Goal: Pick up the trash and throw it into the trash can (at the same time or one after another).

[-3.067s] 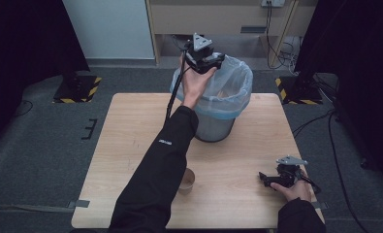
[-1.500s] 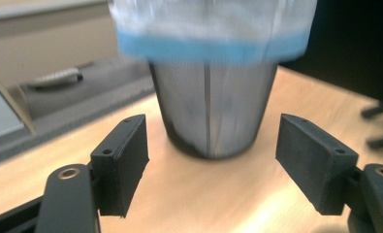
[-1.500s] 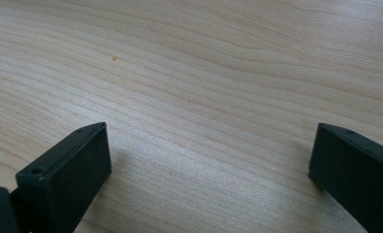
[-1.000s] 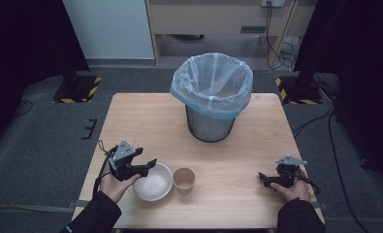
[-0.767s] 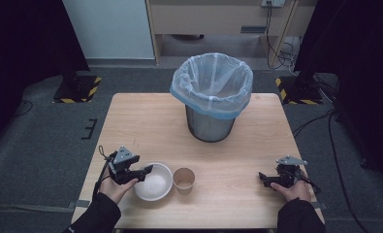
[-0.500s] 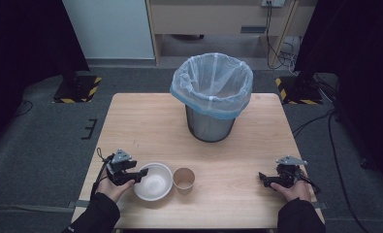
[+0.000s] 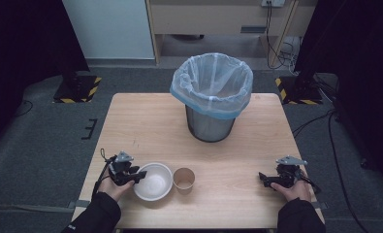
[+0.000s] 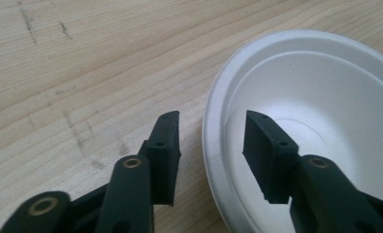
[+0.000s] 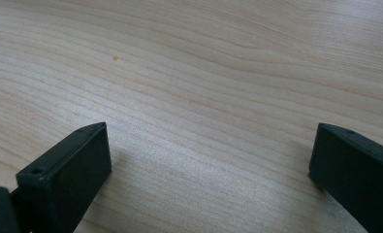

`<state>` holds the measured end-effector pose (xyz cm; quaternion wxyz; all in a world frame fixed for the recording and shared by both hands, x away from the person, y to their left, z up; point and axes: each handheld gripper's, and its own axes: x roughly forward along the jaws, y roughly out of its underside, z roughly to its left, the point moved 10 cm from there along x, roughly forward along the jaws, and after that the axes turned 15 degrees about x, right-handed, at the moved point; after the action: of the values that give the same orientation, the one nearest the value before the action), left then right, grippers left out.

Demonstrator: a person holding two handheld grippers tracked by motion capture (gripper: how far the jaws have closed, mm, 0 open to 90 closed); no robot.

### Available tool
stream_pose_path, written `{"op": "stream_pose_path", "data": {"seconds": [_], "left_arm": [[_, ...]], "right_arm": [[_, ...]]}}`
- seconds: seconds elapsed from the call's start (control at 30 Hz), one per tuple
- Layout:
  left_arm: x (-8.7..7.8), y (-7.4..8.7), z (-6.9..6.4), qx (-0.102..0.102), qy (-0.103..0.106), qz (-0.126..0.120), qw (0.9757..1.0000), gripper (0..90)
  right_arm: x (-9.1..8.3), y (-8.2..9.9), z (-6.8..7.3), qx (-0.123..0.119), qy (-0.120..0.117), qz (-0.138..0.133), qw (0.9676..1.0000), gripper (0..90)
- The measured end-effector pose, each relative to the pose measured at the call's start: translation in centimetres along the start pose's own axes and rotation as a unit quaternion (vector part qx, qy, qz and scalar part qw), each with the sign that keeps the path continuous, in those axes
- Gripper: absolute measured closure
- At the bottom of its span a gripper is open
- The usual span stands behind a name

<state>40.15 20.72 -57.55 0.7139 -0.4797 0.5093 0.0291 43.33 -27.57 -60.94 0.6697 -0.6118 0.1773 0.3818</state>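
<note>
Pale wood table (image 7: 145,121) carried a white paper bowl (image 7: 153,181) near its left front, beside a paper cup (image 7: 183,178). My left tool (image 8: 211,145) had been closing, jaws straddling the bowl's rim but not yet pinching. I judged the thin rim might buckle or slip. My right tool (image 9: 206,160) rested wide open, empty.

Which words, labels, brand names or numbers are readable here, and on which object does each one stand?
None is readable.
Sleeve: a tiny pale mark, too small to read.
White bowl, paper cup, bin liner, left gripper, right gripper: no text visible.
</note>
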Motion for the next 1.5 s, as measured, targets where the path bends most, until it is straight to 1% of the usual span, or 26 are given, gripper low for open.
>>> {"op": "stream_pose_path", "data": {"seconds": [0.1, 0.23, 0.37, 0.5, 0.6, 0.73, 0.93, 1.03, 1.1, 1.33, 1.5], "left_arm": [[0.1, 0.0, -0.1, -0.003, 0.006, 0.005, 1.0, 63.1], [0.2, 0.0, -0.2, -0.002, 0.008, 0.013, 0.9999, 74.0], [0.0, -0.2, -0.3, -0.016, 0.016, 0.007, 0.9997, 76.4], [-0.2, -0.5, -0.4, -0.022, 0.021, -0.001, 0.9995, 78.3], [-0.4, -0.7, -0.4, -0.022, 0.021, -0.006, 0.9995, 79.0], [-1.0, -1.1, -0.5, -0.02, 0.02, -0.019, 0.9994, 80.1], [-2.1, -2.2, -0.6, -0.021, 0.014, -0.051, 0.9984, 81.7], [-2.9, -2.7, -0.4, -0.017, 0.002, -0.067, 0.9976, 82.6], [-3.2, -2.9, -0.3, -0.015, -0.003, -0.073, 0.9972, 82.8], [-4.6, -3.8, 0.1, -0.015, -0.018, -0.102, 0.9945, 82.7], [-5.8, -4.5, 0.5, -0.018, -0.033, -0.127, 0.9912, 82.7]], "right_arm": [[0.0, 0.0, 0.0, -0.001, 0.0, 0.0, 1.0, 1.5], [0.0, 0.0, 0.0, 0.0, 0.0, 0.0, 1.0, 1.5], [0.0, 0.0, 0.0, 0.0, 0.0, 0.0, 1.0, 1.5], [0.0, 0.0, 0.0, 0.0, 0.0, 0.0, 1.0, 1.5], [0.0, 0.0, 0.0, -0.001, 0.0, 0.0, 1.0, 1.5], [0.0, 0.0, 0.0, 0.0, 0.0, 0.0, 1.0, 1.5], [0.0, 0.0, 0.0, 0.0, 0.0, 0.0, 1.0, 1.5], [0.0, 0.0, 0.0, -0.001, 0.0, 0.0, 1.0, 1.5], [0.0, 0.0, 0.0, 0.0, 0.0, 0.0, 1.0, 1.5], [0.0, 0.0, 0.0, -0.001, 0.0, 0.0, 1.0, 1.5], [0.0, 0.0, 0.0, 0.0, 0.0, 0.0, 1.0, 1.5]]}}
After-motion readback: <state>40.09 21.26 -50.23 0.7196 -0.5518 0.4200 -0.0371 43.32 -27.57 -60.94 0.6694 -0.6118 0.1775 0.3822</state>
